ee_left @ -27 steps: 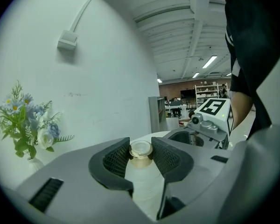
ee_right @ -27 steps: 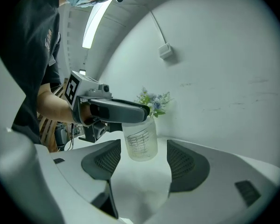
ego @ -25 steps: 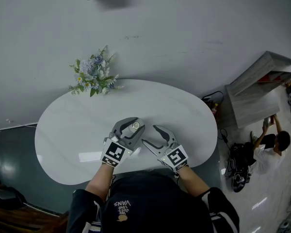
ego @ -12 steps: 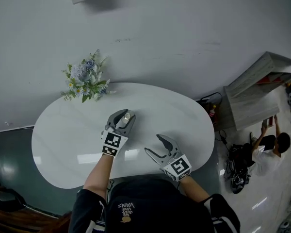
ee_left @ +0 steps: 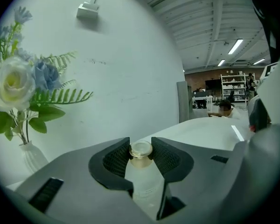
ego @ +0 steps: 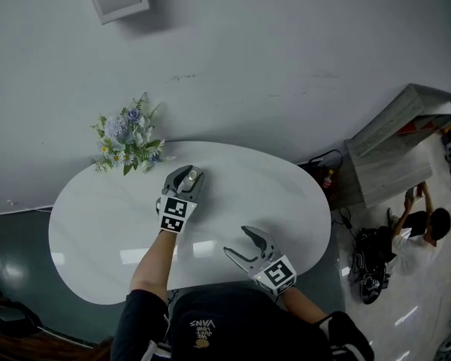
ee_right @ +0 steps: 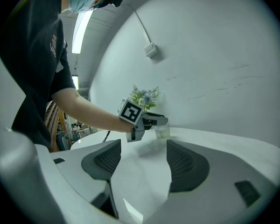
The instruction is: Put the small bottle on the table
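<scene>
A small clear bottle [ee_left: 142, 171] with a pale gold cap sits between the ribbed pads of my left gripper [ee_left: 141, 156], which is shut on its neck. From the head view, that left gripper [ego: 186, 179] reaches over the far middle of the white oval table [ego: 286, 194], the bottle [ego: 191, 177] showing between the jaws. In the right gripper view the bottle [ee_right: 162, 131] hangs low over or on the tabletop; I cannot tell which. My right gripper [ego: 240, 247] is open and empty near the table's front edge, with nothing between its jaws [ee_right: 142, 160].
A bunch of blue and white artificial flowers [ego: 128, 138] in a small white vase [ee_left: 30, 155] stands at the table's far left, close to the left gripper. A grey wall [ego: 286, 59] lies behind the table. A person [ego: 417, 235] and a shelf [ego: 398, 138] are off to the right.
My left gripper has carried the bottle away from me, toward the far middle of the table near the flowers. The right gripper has drawn back toward the front edge.
</scene>
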